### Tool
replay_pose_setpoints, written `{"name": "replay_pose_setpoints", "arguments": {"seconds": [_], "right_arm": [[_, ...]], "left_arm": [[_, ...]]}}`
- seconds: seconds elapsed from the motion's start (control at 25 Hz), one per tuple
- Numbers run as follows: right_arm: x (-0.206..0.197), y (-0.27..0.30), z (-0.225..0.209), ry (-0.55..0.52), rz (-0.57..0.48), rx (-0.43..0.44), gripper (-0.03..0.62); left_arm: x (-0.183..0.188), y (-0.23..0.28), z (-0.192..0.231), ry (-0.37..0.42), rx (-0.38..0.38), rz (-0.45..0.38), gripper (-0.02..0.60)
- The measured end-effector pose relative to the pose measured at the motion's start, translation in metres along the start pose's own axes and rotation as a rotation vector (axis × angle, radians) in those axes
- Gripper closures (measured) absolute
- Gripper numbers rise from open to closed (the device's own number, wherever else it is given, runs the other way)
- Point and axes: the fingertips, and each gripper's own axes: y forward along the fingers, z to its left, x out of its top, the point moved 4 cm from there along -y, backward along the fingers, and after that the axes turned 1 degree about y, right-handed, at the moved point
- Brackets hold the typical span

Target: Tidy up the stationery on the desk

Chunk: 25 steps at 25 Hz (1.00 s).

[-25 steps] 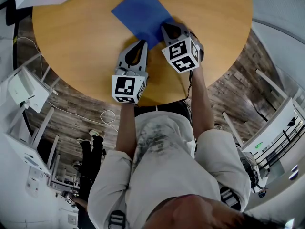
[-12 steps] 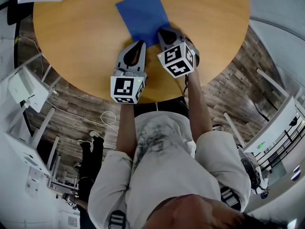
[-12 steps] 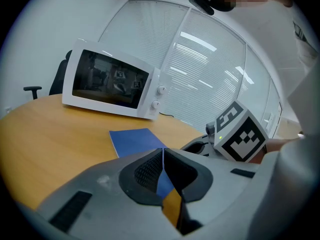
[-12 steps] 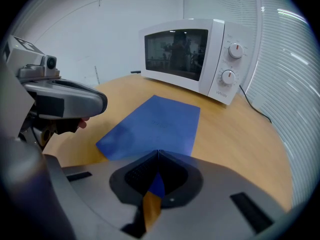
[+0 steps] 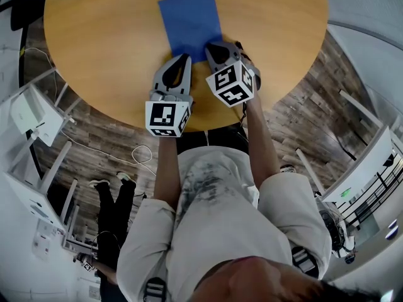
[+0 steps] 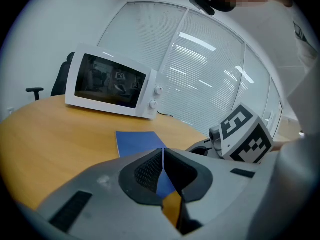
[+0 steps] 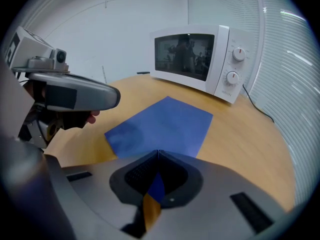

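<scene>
The left gripper [image 5: 184,58], pressed together on nothing, sits just short of the flat blue rectangular sheet [image 5: 189,17]. The right gripper [image 5: 210,44], also closed, has its tips at that sheet's near edge. The sheet lies on the round wooden surface [image 5: 113,43], with a white microwave [image 7: 197,61] beyond it.

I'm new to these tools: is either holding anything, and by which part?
Nothing. The left gripper and right gripper are both shut, jaws empty; the flat blue paper sheet lies ungripped.
</scene>
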Motion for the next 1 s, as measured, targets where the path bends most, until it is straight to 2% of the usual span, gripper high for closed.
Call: {"name": "replay_pose_setpoints", "arguments": {"seconds": [1.0], "right_arm": [[-0.048,-0.034,0.045,-0.116,0.019,0.156,0.53]], "left_arm": [[-0.019,-0.016,-0.038,0.003,0.022,-0.014,0.565]]}}
